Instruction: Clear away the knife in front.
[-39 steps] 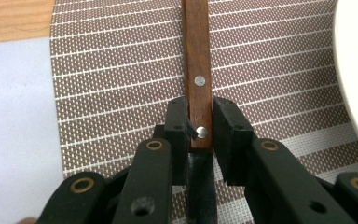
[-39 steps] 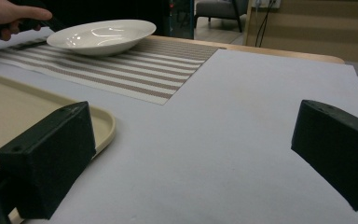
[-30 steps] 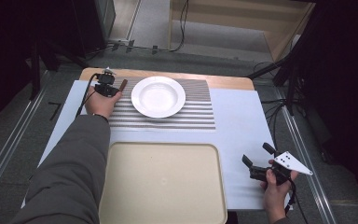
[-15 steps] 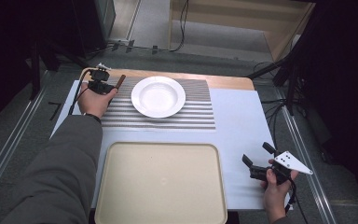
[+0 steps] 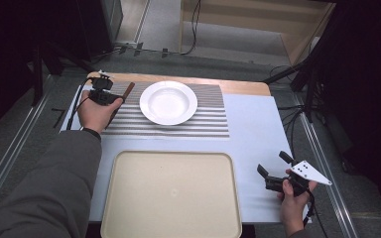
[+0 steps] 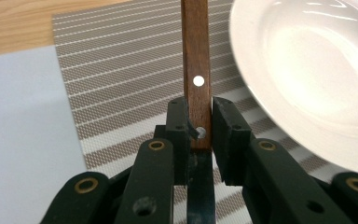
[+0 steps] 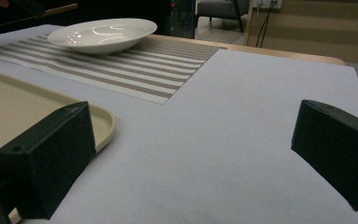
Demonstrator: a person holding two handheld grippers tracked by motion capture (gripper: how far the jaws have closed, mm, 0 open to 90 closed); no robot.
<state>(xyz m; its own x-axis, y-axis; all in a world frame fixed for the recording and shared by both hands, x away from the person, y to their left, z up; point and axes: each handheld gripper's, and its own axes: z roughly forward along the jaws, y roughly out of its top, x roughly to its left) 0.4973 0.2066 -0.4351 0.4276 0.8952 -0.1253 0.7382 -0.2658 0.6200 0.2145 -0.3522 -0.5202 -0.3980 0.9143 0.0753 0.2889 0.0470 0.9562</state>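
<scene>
Knife (image 6: 196,70) clamped by left gripper (image 6: 199,128) beside plate (image 5: 168,102).
Right gripper (image 5: 274,172) fingers held spread, nothing grasped, above desk (image 5: 258,129).

Your left gripper (image 5: 110,97) reaches far forward, arm extended, jaws clamped on a wooden handle (image 6: 196,70). Your right gripper (image 5: 274,171) sits near you, jaws spread wide.

The knife handle (image 6: 196,70) is smooth brown wood with bright metal rivets. The bowl (image 5: 168,102) looks glossy white ceramic. The striped placemat (image 6: 121,84) is coarse woven fabric. The tray (image 5: 171,193) is matt cream plastic. The counter (image 7: 242,140) covering is matt and smooth.
</scene>
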